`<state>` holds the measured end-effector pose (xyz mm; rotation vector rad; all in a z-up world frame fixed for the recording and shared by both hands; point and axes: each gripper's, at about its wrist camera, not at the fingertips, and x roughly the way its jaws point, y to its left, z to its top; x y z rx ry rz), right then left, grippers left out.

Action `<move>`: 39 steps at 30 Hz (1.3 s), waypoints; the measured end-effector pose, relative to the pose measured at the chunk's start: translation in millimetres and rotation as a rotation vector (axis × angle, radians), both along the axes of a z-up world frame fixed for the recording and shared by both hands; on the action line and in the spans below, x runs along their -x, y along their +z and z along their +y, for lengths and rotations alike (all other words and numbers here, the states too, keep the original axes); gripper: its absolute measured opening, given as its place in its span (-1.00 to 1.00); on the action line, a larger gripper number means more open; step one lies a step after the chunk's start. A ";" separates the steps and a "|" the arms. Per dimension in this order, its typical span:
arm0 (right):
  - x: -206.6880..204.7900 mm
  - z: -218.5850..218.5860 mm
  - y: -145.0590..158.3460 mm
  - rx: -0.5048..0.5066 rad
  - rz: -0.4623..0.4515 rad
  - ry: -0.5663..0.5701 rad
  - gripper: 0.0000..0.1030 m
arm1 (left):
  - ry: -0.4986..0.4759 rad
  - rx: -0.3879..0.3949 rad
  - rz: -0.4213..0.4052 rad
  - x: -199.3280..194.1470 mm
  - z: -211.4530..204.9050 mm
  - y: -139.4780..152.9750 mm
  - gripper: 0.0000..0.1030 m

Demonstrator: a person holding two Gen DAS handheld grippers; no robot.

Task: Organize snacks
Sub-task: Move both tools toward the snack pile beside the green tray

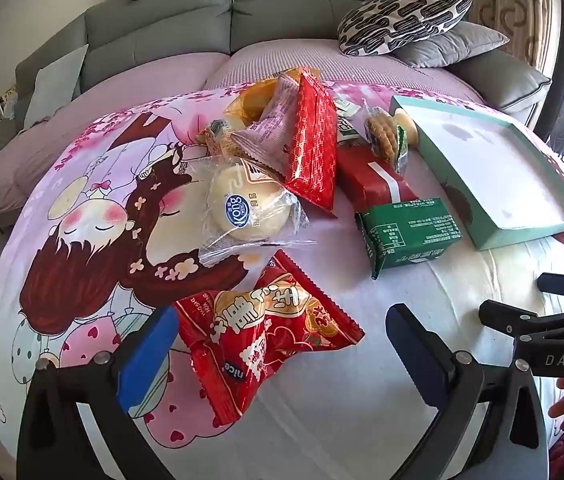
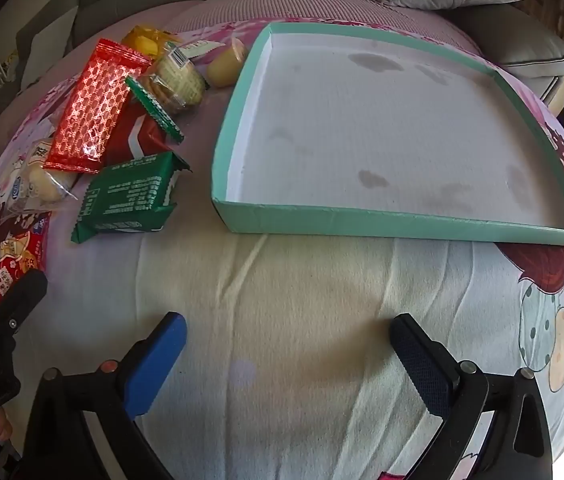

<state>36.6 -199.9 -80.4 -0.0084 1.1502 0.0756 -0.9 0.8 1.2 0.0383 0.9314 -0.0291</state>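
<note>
A pile of packaged snacks is shown on a cartoon-printed cloth [image 2: 301, 320], with a shallow teal tray [image 2: 381, 222] lying beside it to the right. The tray is seen to be bare inside — nothing has yet been placed in it, so the task is judged to be at its start.

The left gripper [image 1: 282, 356] is held low over the near edge of the pile, its tongs spread fully and gripping nothing. Between them lies the red crinkled packet [image 1: 266, 336], the snack nearest the viewer; its left side appears close to the left blue pad, while the right pad stands clear of it. The right gripper [image 2: 289, 356] is likewise released and empty, poised over bare cloth in front of the tray's near wall.

The step in hand is judged to be the first pick, and the red crinkled packet is the likely candidate. For a clean grasp, the packet should be centred between the pads before closure, and the tongs lowered until the puffed body, not only the serrated seam, is caught. The cloth beneath is wrinkled and could be pinched along with the wrapper. The neighbouring bun in clear wrap [image 1: 242, 208] touches or overlaps the packet's far end, so a straight lift is advised — dragging could disturb the green packet [image 2: 130, 200] and the rest.
</note>
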 end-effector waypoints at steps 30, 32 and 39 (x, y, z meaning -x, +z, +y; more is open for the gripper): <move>16.2 0.9 55.6 -0.020 -0.093 0.019 1.00 | 0.034 0.089 -0.058 3.8 13.9 5.5 1.00; 16.5 2.2 59.7 -0.022 -0.099 0.019 1.00 | 0.034 0.090 -0.060 4.2 15.4 6.3 1.00; 21.2 0.1 68.1 -0.021 -0.117 0.027 1.00 | 0.028 0.082 -0.071 5.7 14.4 10.3 1.00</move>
